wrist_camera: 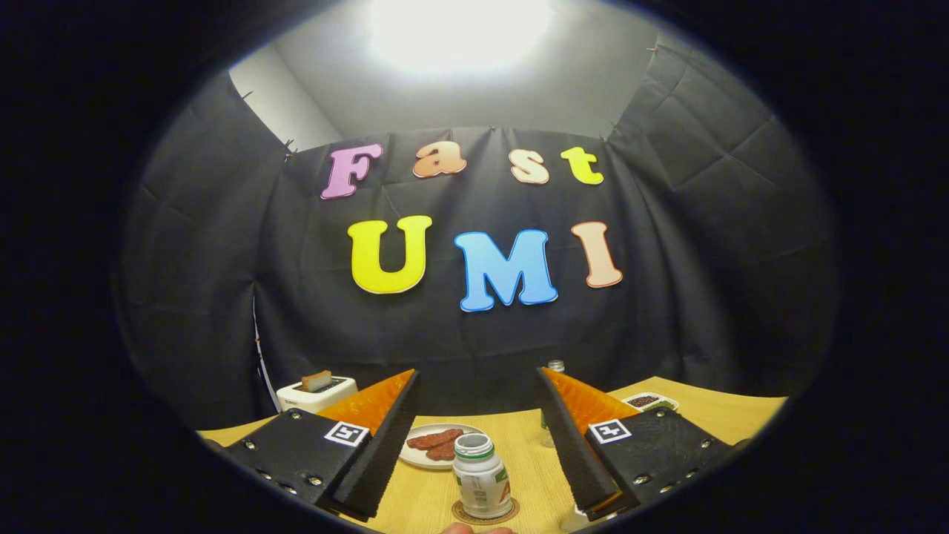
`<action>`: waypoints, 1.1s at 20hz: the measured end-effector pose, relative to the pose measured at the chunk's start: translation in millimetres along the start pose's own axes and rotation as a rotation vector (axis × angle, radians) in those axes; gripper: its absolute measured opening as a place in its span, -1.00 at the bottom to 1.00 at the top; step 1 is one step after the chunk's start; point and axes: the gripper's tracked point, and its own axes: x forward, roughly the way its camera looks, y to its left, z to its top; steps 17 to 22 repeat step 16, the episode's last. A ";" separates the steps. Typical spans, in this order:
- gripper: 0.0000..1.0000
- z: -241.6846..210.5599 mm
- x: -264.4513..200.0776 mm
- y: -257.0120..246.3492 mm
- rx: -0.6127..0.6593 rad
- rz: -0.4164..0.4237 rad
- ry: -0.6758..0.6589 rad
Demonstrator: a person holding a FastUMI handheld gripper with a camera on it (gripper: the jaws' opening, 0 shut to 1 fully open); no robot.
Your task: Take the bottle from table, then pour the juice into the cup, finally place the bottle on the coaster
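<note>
The bottle (482, 475) stands on its coaster (485, 513) between the wide-open, empty tool (474, 386).

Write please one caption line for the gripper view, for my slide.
Open gripper above a wooden table, its fingers either side of an uncapped bottle standing on a coaster; beyond it, a plate of food.

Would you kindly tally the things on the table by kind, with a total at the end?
Bottles: 2, the white bottle on the coaster between the open fingers of the hand-held gripper, and a clear bottle beyond them
Coaster: 1
Plate with reddish slices: 1
Toaster: 1
Small dish of dark grains: 1
Total: 6
</note>
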 end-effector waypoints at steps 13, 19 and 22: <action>0.85 14.8 -25.1 -194.5 -0.264 -0.030 -0.138; 0.85 -15.1 -23.4 -260.9 -0.358 -0.051 -0.123; 0.85 -15.1 -23.4 -260.9 -0.358 -0.051 -0.123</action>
